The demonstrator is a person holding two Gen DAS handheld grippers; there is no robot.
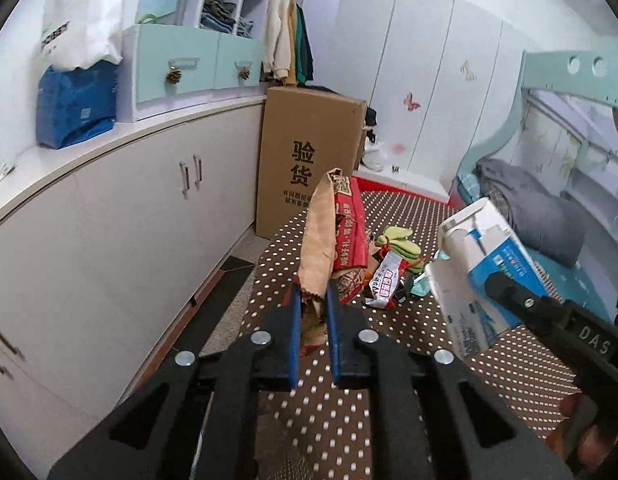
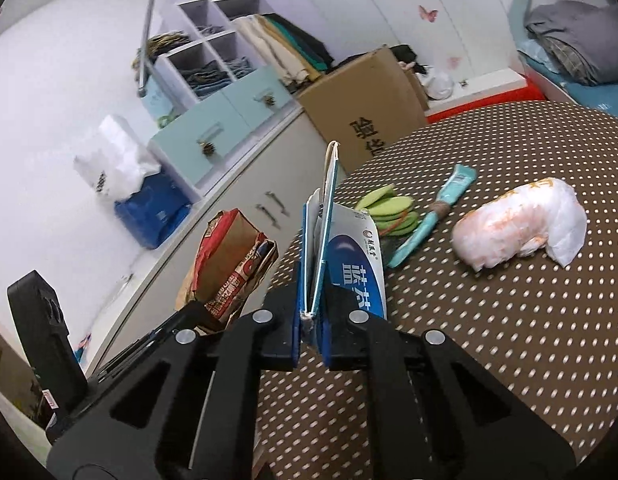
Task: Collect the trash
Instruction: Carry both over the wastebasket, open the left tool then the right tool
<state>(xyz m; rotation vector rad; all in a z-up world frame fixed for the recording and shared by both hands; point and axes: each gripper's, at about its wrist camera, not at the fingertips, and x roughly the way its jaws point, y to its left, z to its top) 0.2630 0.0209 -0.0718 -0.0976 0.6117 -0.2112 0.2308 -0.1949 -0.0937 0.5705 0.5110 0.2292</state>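
Clearly, the left hand-held gripper pinched a red-and-brown bag above the bench. Its right twin, marked "DAS", clamped a blue-and-white box; beyond stood a carton printed "验货".

1. One red-and-brown paper bag, between the left fingers.
2. One blue-and-white carton, between the right fingers.
3. Ahead of the fingers: one white wad, one teal tube, one red-and-white wrapper.
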